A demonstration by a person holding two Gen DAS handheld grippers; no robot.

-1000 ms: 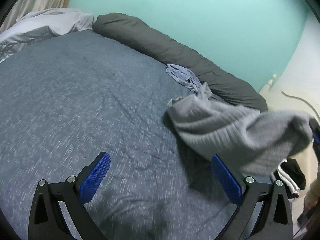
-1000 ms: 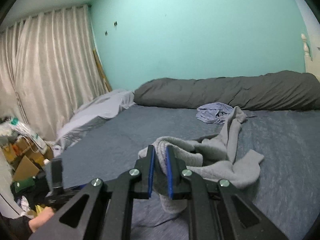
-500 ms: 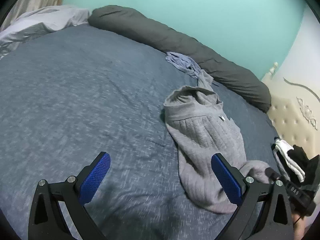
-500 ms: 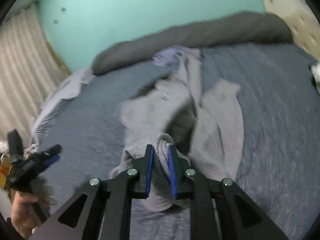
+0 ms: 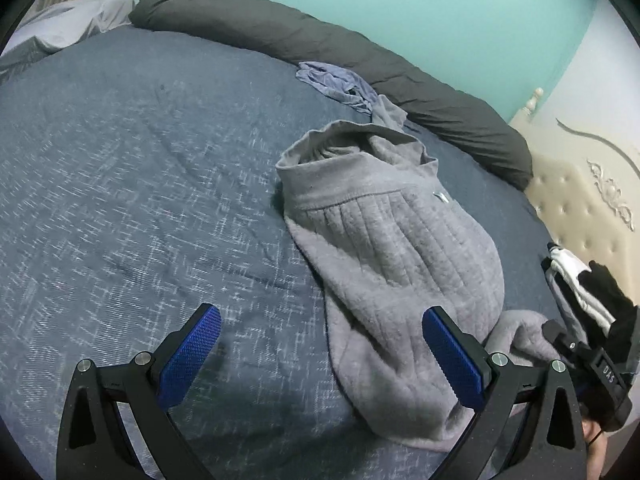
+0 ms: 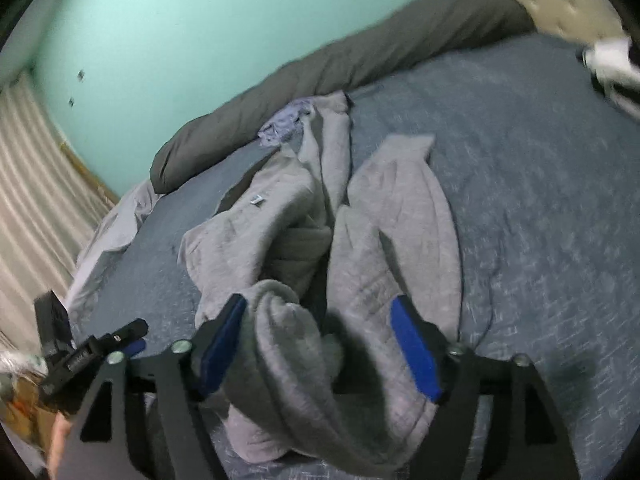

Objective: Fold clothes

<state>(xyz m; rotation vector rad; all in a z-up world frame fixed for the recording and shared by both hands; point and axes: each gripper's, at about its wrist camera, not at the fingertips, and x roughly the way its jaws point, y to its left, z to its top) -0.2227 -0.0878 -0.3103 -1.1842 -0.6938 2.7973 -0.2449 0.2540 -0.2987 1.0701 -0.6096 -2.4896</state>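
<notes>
Left gripper spread wide, nothing held, above bedspread. Right gripper spread wide around bunched grey sweatshirt; garment laid lengthwise toward dark bolster, hem farthest.

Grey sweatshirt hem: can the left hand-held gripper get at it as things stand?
Probably yes. The left hand-held gripper is open and empty, and the grey sweatshirt lies flat on the blue bedspread with its near end right by the right-side finger. Nothing lies between them.
</notes>
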